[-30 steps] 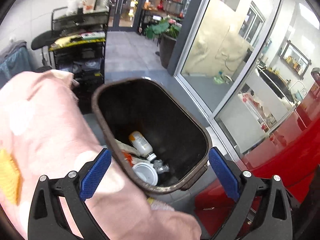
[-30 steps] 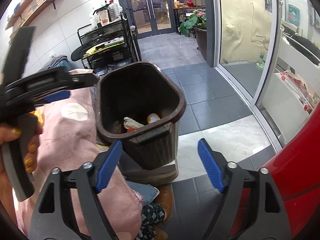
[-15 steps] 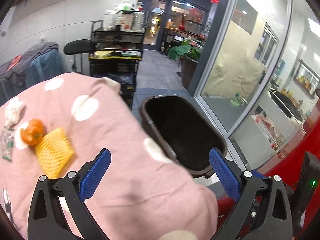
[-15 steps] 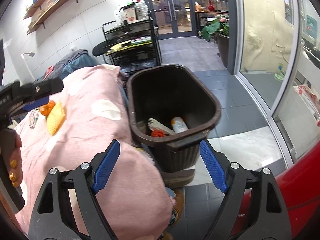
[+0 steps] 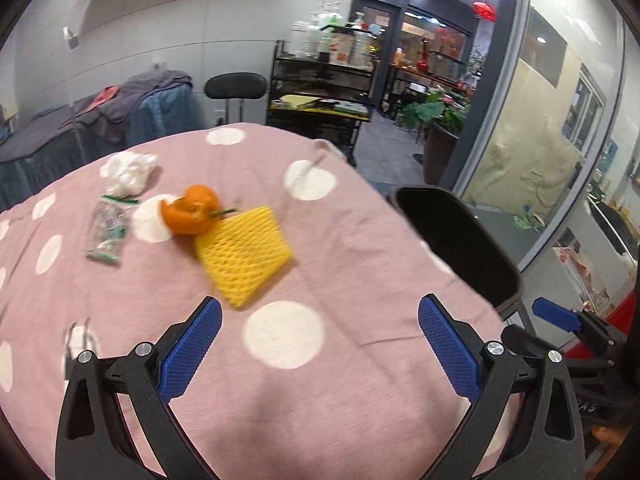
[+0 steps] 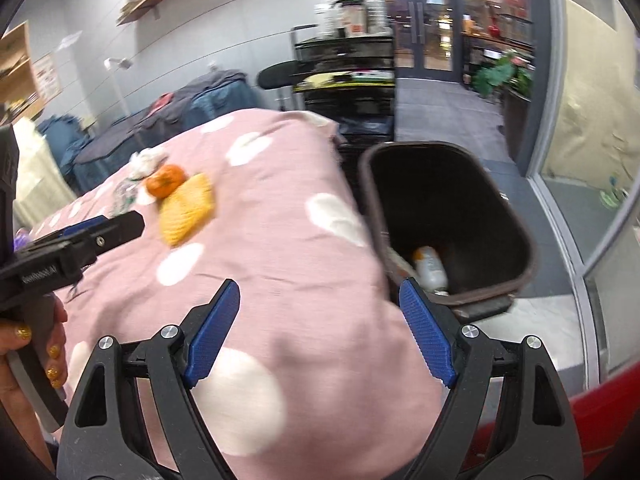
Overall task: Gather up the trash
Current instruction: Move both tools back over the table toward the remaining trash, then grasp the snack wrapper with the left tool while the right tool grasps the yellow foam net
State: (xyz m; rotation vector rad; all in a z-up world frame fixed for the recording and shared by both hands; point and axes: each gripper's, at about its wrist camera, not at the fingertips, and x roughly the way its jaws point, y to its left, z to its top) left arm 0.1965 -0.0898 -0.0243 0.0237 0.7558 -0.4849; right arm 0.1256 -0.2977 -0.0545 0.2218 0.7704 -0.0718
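Both views have swung left from the brown bin (image 6: 448,220) onto the pink dotted cloth (image 5: 320,360), which a second ago was seen only at the left edge. The left gripper (image 5: 318,350) is held spread and empty over the near cloth. The right gripper (image 6: 320,328) is likewise held wide apart, nothing between its pads. The trash is now revealed at far left: orange peel (image 5: 192,210) touching yellow foam netting (image 5: 244,256), a clear wrapper (image 5: 108,232), a crumpled tissue (image 5: 128,172). A bottle (image 6: 430,268) lies in the bin.
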